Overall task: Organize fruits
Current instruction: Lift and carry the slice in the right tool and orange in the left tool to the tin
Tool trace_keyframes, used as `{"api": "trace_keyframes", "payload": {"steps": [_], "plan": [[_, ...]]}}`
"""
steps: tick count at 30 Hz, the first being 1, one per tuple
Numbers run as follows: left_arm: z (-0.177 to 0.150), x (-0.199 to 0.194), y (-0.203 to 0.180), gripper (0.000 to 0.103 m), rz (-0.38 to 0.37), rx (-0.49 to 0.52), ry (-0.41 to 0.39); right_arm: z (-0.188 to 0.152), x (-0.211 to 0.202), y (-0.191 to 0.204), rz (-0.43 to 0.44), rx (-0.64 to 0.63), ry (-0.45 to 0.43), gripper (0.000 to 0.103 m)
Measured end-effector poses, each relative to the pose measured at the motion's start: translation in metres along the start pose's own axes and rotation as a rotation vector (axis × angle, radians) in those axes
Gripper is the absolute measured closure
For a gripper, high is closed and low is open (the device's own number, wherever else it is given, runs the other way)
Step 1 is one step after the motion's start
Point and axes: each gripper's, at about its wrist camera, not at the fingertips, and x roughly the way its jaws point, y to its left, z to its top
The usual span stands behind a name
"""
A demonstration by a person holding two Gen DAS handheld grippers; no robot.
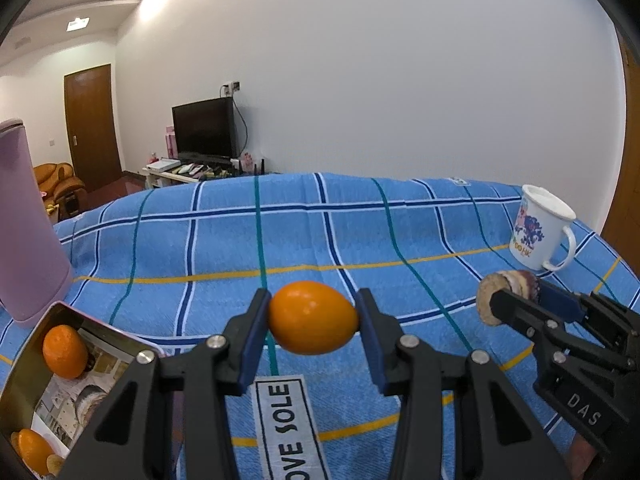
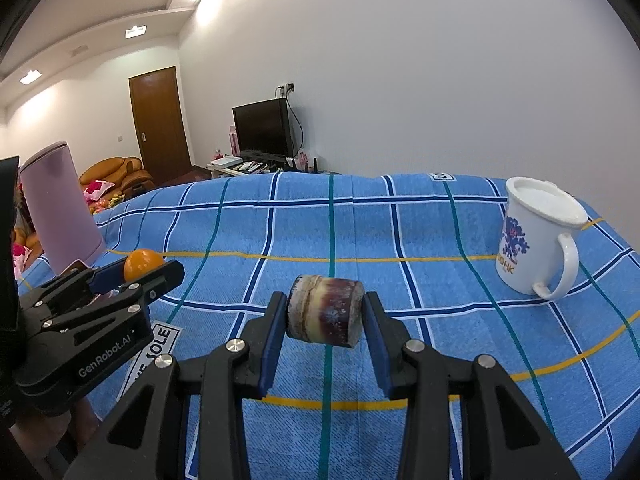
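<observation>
Orange (image 1: 313,317) clamped between the left gripper (image 1: 314,320) pads, held above the blue checked cloth (image 1: 360,232). Right gripper (image 2: 325,312) grips a sugarcane chunk (image 2: 325,310). Step in hand: carrying. Next, likely: swing both left and lower them into the tin (image 1: 24,372), where other oranges lie.

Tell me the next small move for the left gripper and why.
Probably carry the orange fruit left and down toward the tin tray: the left gripper already clamps it above the blue cloth, and the tray, holding two similar fruits, lies at lower left.
</observation>
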Motion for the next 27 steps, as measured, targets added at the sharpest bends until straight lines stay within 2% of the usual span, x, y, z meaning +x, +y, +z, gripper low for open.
{"api": "trace_keyframes", "payload": {"steps": [27], "plan": [[-0.002, -0.019, -0.002, 0.058, 0.008, 0.010, -0.097, -0.002, -0.012, 0.005, -0.001, -0.032, -0.068, 0.063]]}}
